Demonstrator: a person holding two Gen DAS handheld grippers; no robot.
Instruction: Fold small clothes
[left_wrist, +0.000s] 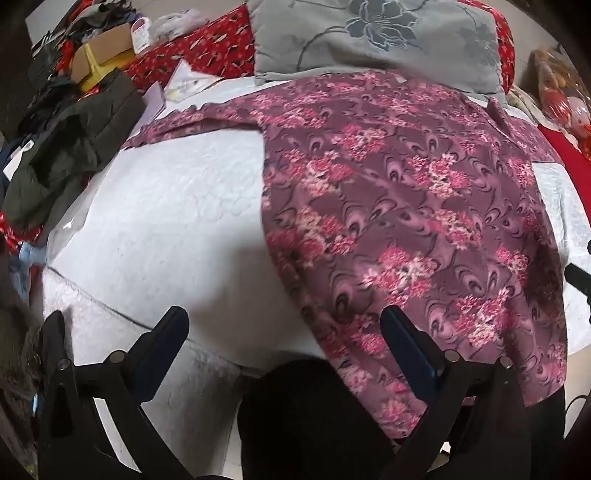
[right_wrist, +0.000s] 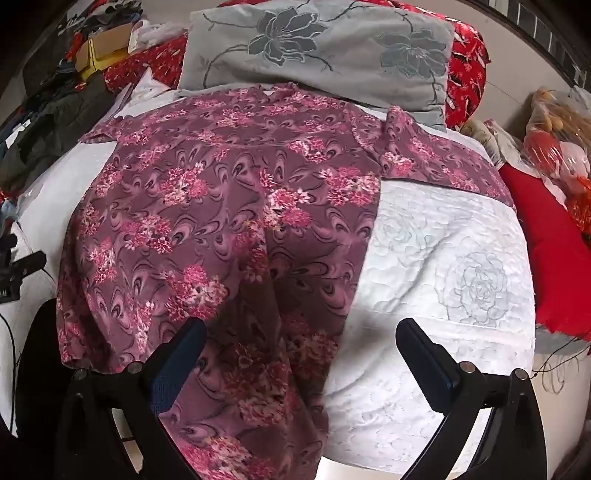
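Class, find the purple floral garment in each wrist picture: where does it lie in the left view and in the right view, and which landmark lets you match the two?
Left wrist view: the garment fills the centre and right, spread on the white quilt.
Right wrist view: the garment fills the centre and left.
Shared landmark: the grey flowered pillow at its far edge.

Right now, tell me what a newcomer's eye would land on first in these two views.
First the purple floral garment, spread flat down the middle of the white quilted bedcover, its hem hanging over the near edge. Next the grey flower-print pillow at the far end, partly resting on a red patterned quilt. Low in each view, the left gripper and right gripper stand wide open, holding nothing.
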